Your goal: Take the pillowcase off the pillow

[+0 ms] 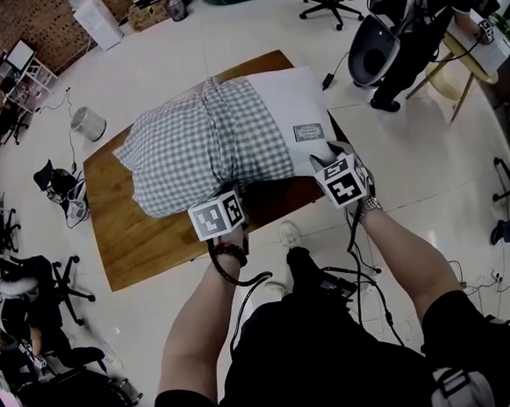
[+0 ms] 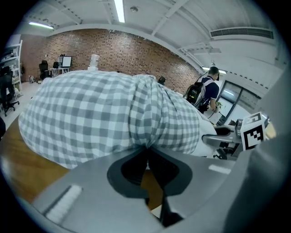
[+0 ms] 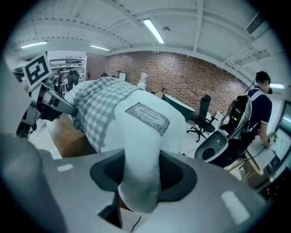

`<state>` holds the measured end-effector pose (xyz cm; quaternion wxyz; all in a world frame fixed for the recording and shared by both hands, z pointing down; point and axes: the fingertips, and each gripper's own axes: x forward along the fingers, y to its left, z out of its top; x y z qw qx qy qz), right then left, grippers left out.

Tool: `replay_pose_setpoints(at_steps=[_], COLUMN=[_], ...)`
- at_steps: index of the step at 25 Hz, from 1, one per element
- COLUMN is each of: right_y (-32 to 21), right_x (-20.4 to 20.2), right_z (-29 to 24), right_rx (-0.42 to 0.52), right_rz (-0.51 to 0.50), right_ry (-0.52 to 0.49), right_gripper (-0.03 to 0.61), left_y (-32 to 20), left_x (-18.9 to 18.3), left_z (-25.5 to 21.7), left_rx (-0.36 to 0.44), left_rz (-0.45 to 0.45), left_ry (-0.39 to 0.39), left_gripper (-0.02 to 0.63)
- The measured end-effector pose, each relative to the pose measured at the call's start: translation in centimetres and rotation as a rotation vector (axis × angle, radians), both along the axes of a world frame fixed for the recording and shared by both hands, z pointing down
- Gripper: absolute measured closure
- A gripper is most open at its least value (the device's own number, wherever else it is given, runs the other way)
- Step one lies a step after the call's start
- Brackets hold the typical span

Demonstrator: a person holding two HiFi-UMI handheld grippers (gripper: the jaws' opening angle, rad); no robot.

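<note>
left fingers (image 2: 91, 182) pinch pillowcase (image 2: 100, 113), wooden table (image 2: 22, 166), brick wall (image 2: 113, 50)

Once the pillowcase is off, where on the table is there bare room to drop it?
Widest bare wood: the table at its near-left corner, between the checked pillowcase and the table edges. A thin strip shows along the far edge beyond the pillow. The near-right side is crowded: the pillow, left gripper and right gripper fill it.

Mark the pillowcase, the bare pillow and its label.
pillowcase (image 1: 202, 150), head view, middle of the checked fabric
pillow (image 1: 291, 96), head view, bare white end
label (image 3: 148, 117), right gripper view, centre of the printed patch
</note>
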<state>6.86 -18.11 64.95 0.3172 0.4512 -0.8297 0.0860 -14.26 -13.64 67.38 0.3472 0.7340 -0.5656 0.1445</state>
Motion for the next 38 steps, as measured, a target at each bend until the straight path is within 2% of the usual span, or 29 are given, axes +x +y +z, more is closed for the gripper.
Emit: replay_pose_setpoints(at_steps=[3,6,9,12,15,19,25,28,31,34,38], right_y=[0.2,-0.1,0.1,0.6,1.2,2.1,3.4,4.6,5.4,6.7,8.9], right_x=[0.1,0.8,1.9,2.5,3.1,4.2,5.5,4.9,3.9,3.3,3.0], right_z=[-0.9,-1.9,-2.4,-2.9,-3.2,-2.8,-2.2,-1.4,-1.2,-1.2,-2.4], right_rx=[0.033,0.053,0.061,0.068,0.067,0.057,0.010,-0.017,-0.017,-0.028,-0.017], right_rz=[-0.005,-0.004,0.007,0.018,0.034,0.041,0.046,0.051,0.016,-0.022,-0.049], right_ry=[0.019,0.022,0.019,0.016,0.009,0.016,-0.011,-0.049,-0.039,-0.024,-0.014], right_gripper=[0.482,0.518,0.525,0.526,0.526,0.529,0.526,0.498,0.409,0.328,0.298], left_y=[0.5,0.8,1.3,2.2,2.6,4.3,5.6,7.0,7.6,8.4,9.8], left_x=[-1.0,-2.5,-3.6,-4.9,-6.8,-9.9,-12.3,-11.8,-10.4,-9.2,-8.4], left_z=[-0.4,-0.9,-1.4,-3.1,-2.3,-2.1,-2.4,-3.2,-3.9,-5.1,-7.7], left_rx=[0.004,0.000,0.010,0.027,0.056,0.021,0.005,-0.007,0.007,0.037,0.109], left_rz=[-0.020,-0.062,-0.072,-0.068,-0.088,-0.181,-0.213,-0.130,-0.056,-0.019,0.005], left_ry=[0.004,0.019,0.044,0.028,0.054,0.039,0.018,-0.050,-0.112,-0.130,-0.153], left_gripper=[0.600,0.600,0.601,0.601,0.601,0.603,0.603,0.600,0.598,0.588,0.575])
